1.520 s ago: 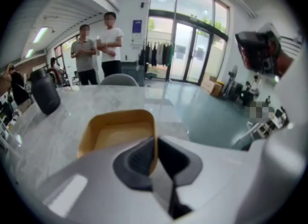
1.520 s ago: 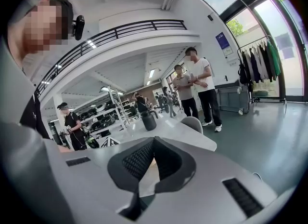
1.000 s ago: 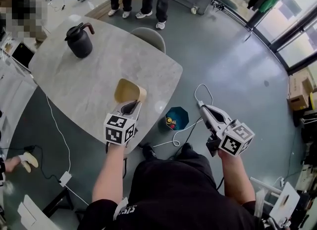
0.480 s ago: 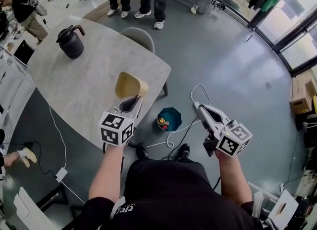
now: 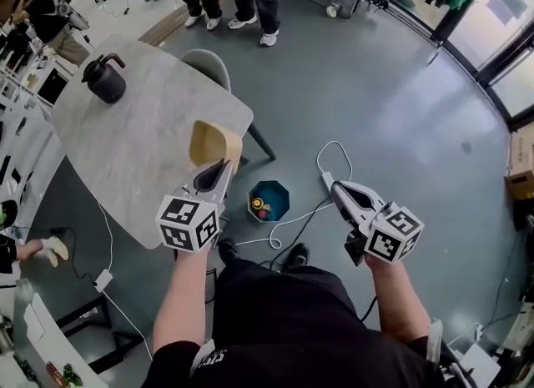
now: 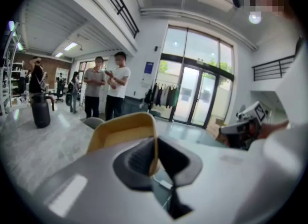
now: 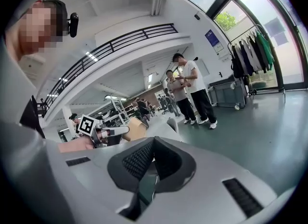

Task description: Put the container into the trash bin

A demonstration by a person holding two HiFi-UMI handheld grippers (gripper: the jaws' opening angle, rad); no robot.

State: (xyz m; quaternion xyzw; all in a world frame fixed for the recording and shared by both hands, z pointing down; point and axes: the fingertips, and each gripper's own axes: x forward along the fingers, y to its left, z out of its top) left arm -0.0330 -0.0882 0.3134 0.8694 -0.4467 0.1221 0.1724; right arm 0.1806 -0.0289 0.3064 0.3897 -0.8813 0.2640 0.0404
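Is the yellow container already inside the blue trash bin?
No, the left gripper holds the container up, apart from the trash bin on the floor.

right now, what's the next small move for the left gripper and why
Probably carry the left gripper over toward the trash bin: it is shut on the container wall, and the container hangs over the table edge, not over the bin, so releasing here would likely miss.

Tan open container [image 5: 213, 140] gripped at rim, teal trash bin [image 5: 278, 195] on floor
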